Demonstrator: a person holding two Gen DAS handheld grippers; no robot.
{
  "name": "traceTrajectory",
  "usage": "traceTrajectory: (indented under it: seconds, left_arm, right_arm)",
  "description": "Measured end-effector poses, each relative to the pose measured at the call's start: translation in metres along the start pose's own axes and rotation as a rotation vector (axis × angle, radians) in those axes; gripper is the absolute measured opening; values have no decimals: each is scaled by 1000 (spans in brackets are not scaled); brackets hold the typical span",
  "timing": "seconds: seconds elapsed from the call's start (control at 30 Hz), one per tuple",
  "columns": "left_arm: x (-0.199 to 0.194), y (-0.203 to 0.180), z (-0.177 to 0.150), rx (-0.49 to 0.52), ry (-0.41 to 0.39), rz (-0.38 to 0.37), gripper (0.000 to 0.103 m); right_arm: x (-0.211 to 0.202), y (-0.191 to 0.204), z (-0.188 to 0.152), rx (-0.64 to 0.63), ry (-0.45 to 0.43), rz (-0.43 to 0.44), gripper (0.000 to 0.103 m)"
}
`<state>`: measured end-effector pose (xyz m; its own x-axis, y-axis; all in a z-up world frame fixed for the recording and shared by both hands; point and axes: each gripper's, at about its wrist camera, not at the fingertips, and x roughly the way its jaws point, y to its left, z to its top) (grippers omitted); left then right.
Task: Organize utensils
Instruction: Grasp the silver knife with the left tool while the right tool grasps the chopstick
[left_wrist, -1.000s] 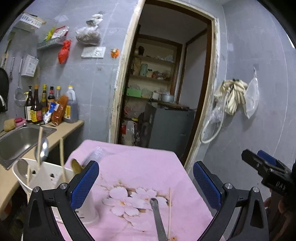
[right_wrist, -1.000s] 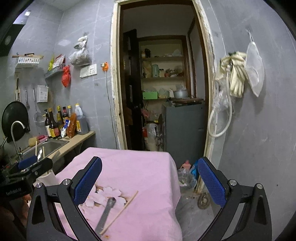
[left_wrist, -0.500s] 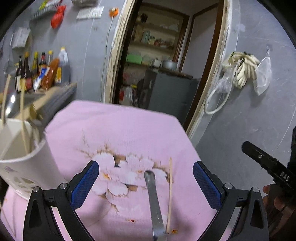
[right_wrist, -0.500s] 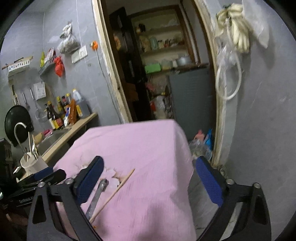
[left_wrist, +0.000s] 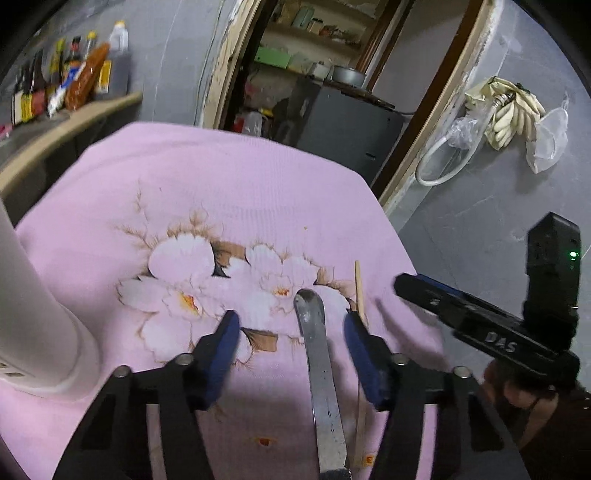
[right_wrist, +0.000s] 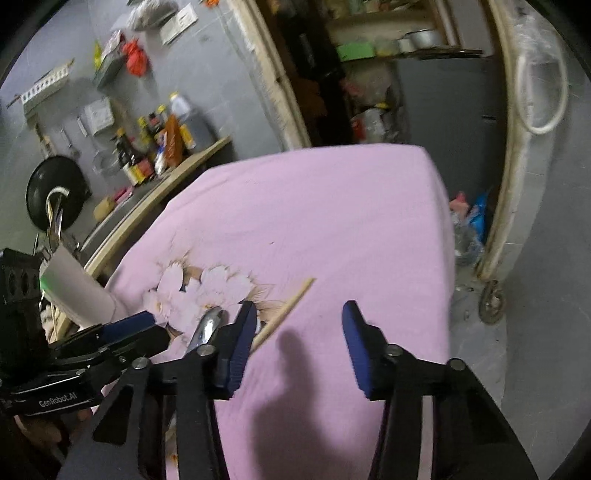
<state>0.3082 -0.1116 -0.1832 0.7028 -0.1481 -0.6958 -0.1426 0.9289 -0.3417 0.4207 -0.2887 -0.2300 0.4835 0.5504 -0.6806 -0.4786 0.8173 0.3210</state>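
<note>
Two utensils remain on the pink-covered bench (left_wrist: 258, 192): a metal handle (left_wrist: 321, 369) between the left gripper (left_wrist: 291, 354)'s closing, ungripping fingers, and a chopstick (right_wrist: 284, 314) beside the right gripper (right_wrist: 299, 343)'s empty closing fingers. White holder (left_wrist: 40, 321) stands left.

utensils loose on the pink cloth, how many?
2: a metal handle between the left claw's pads, a wooden chopstick just right of it. Others may be hidden.

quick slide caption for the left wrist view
Left gripper closing around a metal utensil handle beside a chopstick on pink cloth.
</note>
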Motion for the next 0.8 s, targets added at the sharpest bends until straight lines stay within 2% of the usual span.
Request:
traceTrajectory:
  seconds: [0.07, 0.17, 0.33, 0.7, 0.8]
  left_arm:
    - [4, 3, -2, -15, 14, -23, 44]
    - [7, 5, -3, -28, 28, -42, 40]
    - [14, 4, -4, -38, 56, -70, 31]
    - [16, 5, -5, -49, 65, -81, 30]
    - [18, 4, -5, -43, 77, -103, 30]
  right_arm:
    - [10, 3, 2, -14, 26, 15, 31]
    - [23, 8, 4, -30, 65, 28, 28]
    - [38, 19, 5, -67, 117, 13, 27]
    - [28, 42, 3, -230, 189, -122, 27]
    - [17, 35, 2, -204, 215, -126, 26]
